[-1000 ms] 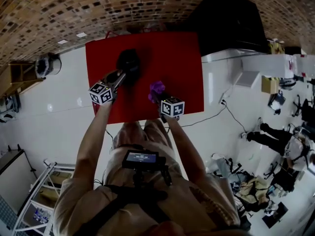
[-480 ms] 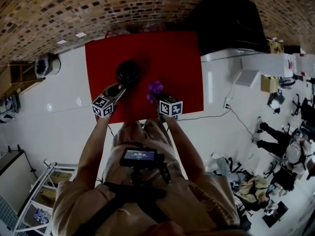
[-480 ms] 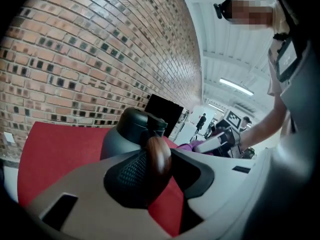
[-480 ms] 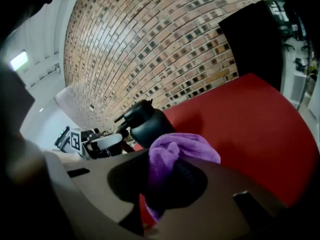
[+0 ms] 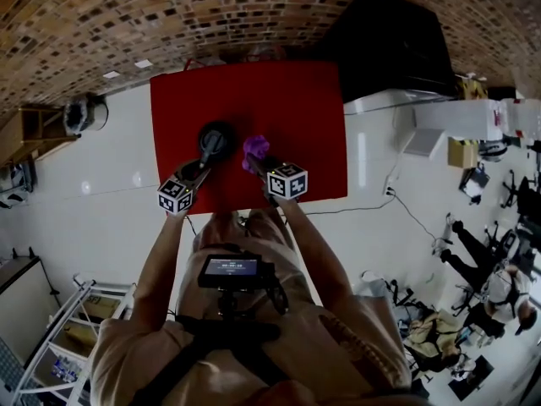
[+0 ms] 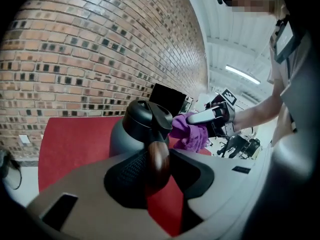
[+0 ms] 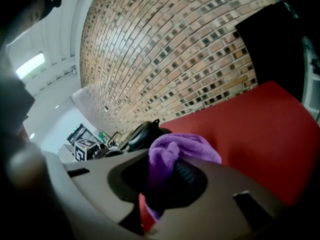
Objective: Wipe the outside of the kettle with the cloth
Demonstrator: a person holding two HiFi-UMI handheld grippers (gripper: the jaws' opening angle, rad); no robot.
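The left tongs [image 6: 159, 173] clamp the smooth wooden handle [image 6: 158, 156] of the kettle [image 6: 131, 134] (probably rigid, weighty, slippery), while the right tongs [image 7: 165, 184] pinch the soft, light cloth [image 7: 176, 151].

The round grey kettle [image 6: 120, 140] has a dull, matt body, maybe of metal. Its black lid [image 6: 147, 116] is smooth plastic with a soft shine, and its brown handle [image 6: 159, 159] is glossy like varnished wood. At 3 o'clock of it in the head view, the purple cloth [image 5: 255, 147] is soft and fluffy. The red rectangular table cover [image 5: 287, 100] looks matt. The left gripper [image 6: 161, 170] and right gripper [image 7: 162, 181] are smooth matt grey plastic with black, finely ribbed pads [image 6: 131, 173]. At 9 o'clock of the cover, the white floor [image 5: 101, 184] is glossy.
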